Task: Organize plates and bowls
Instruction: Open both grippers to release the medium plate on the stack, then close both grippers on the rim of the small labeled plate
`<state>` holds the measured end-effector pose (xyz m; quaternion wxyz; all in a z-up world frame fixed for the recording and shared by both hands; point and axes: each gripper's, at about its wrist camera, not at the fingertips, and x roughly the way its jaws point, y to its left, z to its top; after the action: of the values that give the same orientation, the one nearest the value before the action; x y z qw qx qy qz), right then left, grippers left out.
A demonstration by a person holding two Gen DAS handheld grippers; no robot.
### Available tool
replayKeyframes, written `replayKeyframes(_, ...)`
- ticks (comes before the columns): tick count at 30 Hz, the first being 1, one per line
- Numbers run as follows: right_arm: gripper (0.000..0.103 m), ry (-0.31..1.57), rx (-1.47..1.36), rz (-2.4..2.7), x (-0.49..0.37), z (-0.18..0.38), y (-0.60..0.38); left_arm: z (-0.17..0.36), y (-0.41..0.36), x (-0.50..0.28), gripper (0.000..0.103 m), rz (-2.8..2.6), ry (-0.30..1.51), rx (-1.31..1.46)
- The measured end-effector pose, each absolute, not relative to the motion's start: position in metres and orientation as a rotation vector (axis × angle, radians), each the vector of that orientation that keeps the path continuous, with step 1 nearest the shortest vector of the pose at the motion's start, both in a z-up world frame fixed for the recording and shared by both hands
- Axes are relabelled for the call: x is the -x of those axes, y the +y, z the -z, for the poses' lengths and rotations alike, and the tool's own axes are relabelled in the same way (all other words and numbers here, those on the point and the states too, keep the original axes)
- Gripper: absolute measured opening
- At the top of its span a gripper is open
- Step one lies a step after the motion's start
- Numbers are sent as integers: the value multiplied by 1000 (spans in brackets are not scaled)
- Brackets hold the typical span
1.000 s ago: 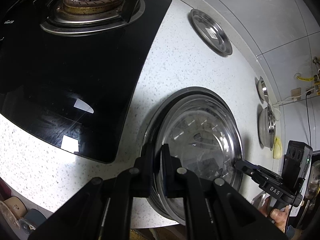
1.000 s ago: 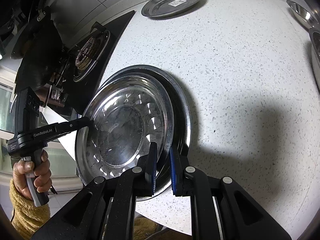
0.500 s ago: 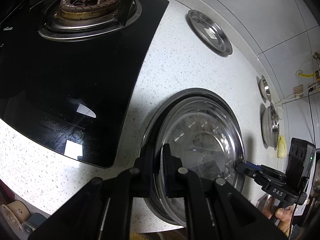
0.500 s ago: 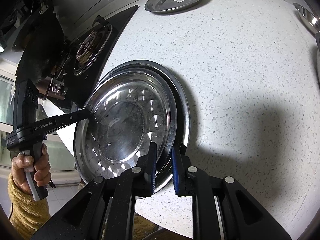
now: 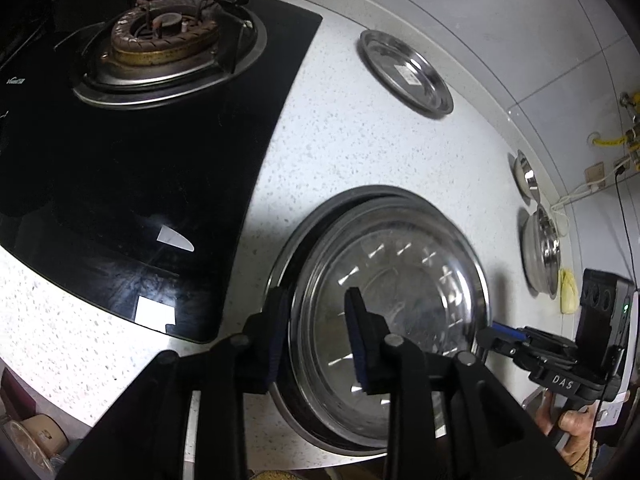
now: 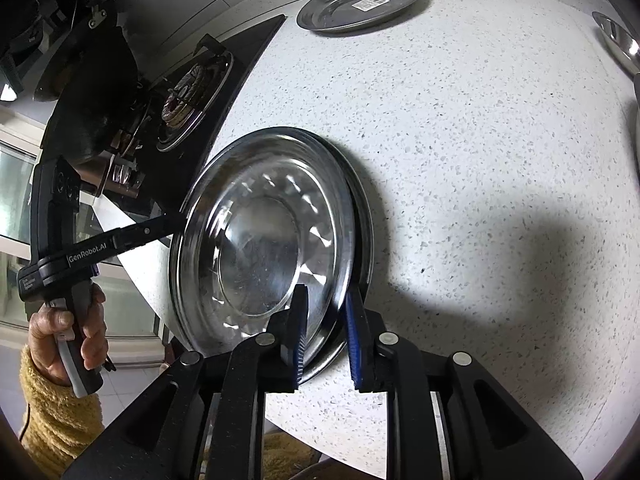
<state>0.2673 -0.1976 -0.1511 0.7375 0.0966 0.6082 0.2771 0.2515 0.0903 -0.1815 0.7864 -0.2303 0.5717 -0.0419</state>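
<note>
A large steel plate [image 5: 400, 288] lies on top of a second, slightly larger plate [image 5: 308, 232] on the speckled white counter; both show in the right wrist view, the top plate [image 6: 260, 248] and the lower plate's rim [image 6: 366, 220]. My left gripper [image 5: 316, 334] is open, its fingers straddling the plates' left rim. My right gripper [image 6: 326, 334] is open, its fingers straddling the right rim. A smaller steel plate [image 5: 404, 70] lies at the back of the counter and also shows in the right wrist view [image 6: 360, 2].
A black glass hob with a gas burner [image 5: 164, 40] lies left of the plates. Steel bowls [image 5: 540, 248] stand at the right by the wall. The counter's front edge runs just under the plates.
Both grippers have opened, letting go of the top plate's rim. The top plate now rests on the lower plate.
</note>
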Motion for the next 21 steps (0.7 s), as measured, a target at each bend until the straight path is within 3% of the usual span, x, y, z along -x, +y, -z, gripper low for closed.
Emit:
replayKeyframes(2, 25, 1328, -210, -606, -266, 150, -199, 177, 94, -251, 29, 84, 1217, 499)
replayKeyframes(9, 27, 1281, -215, -635, -265, 132, -204, 161, 101, -248, 45, 92, 1169, 506)
replayKeyframes(13, 52, 1247, -214, -621, -267, 121, -210, 152, 104, -250, 56, 86, 1151, 508)
replayKeyframes(14, 53, 1241, -219, -622, -268, 118, -212, 149, 105, -251, 60, 84, 1148, 509)
replayKeyframes(15, 55, 1239, -228, -623, -270, 117, -214, 147, 107, -252, 62, 78, 1146, 509)
replayKeyframes(18, 76, 1225, -259, -598, -277, 112, -225, 141, 110, -257, 63, 82, 1141, 520)
replayKeyframes(21, 77, 1213, -286, -574, -287, 107, -235, 135, 110, -267, 64, 91, 1139, 535)
